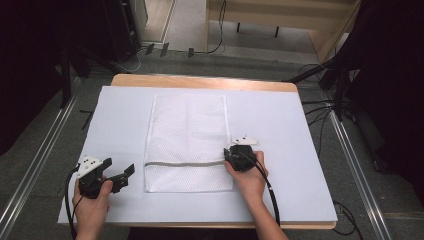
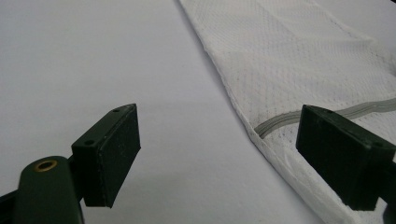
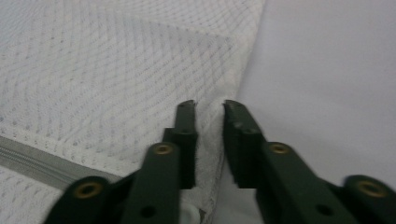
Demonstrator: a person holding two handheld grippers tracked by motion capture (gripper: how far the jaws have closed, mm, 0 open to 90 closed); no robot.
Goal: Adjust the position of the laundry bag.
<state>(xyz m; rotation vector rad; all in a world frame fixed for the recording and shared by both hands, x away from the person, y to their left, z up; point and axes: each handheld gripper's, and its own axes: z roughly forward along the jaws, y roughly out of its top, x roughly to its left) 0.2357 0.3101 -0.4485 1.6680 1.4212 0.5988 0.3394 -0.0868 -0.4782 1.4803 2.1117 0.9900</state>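
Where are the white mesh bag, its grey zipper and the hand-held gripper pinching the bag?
White mesh laundry bag (image 1: 187, 125): high view, upper panel.
Grey zipper strip (image 1: 182, 163): high view, its middle.
Right hand-held gripper (image 3: 208, 121): right gripper view, between fingertips at the bag's edge.

A white mesh laundry bag (image 1: 187, 142) lies flat at the middle of the white-covered surface (image 1: 290, 125). The left tool (image 1: 122, 176) sits near its left edge, apart from it. The right tool (image 1: 227, 154) straddles its right edge, at the zip's end.
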